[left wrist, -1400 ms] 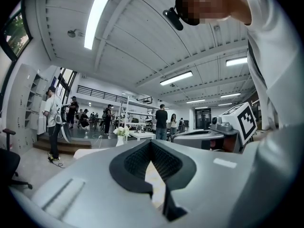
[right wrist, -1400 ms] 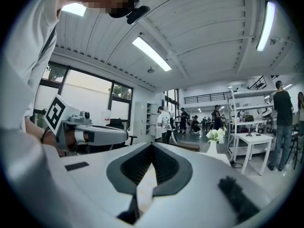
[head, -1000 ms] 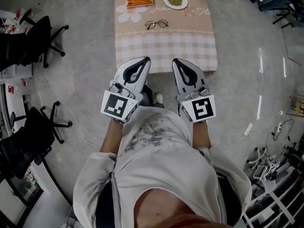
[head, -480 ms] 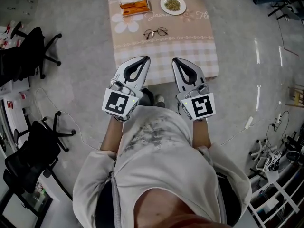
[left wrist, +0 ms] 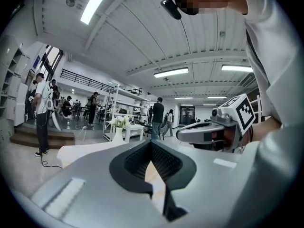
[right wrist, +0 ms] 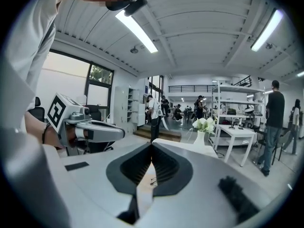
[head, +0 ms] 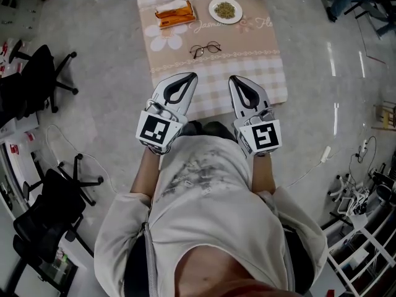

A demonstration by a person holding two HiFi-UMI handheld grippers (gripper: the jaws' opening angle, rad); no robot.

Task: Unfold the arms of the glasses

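Thin dark-framed glasses (head: 205, 48) lie on the beige checked tablecloth of a low table (head: 247, 73), in the middle of it. In the right gripper view the glasses (right wrist: 152, 180) peek through the gap behind the jaws. My left gripper (head: 190, 76) hovers over the table's near edge, jaws shut and empty. My right gripper (head: 234, 78) is level beside it, also shut with nothing between its jaws. Both point at the table, well short of the glasses. In the left gripper view the jaw tips (left wrist: 151, 142) meet, and the right gripper (left wrist: 209, 133) shows at the side.
An orange-and-white packet (head: 174, 13) and a white plate of green food (head: 226, 9) sit at the table's far end. Black office chairs (head: 34, 73) stand on the floor at left. A white vase of flowers (right wrist: 203, 127), shelving and several people (right wrist: 274, 122) are beyond.
Both grippers have moved forward toward the table, now over its near edge. The table sits closer in the head view. Jaws stay shut.
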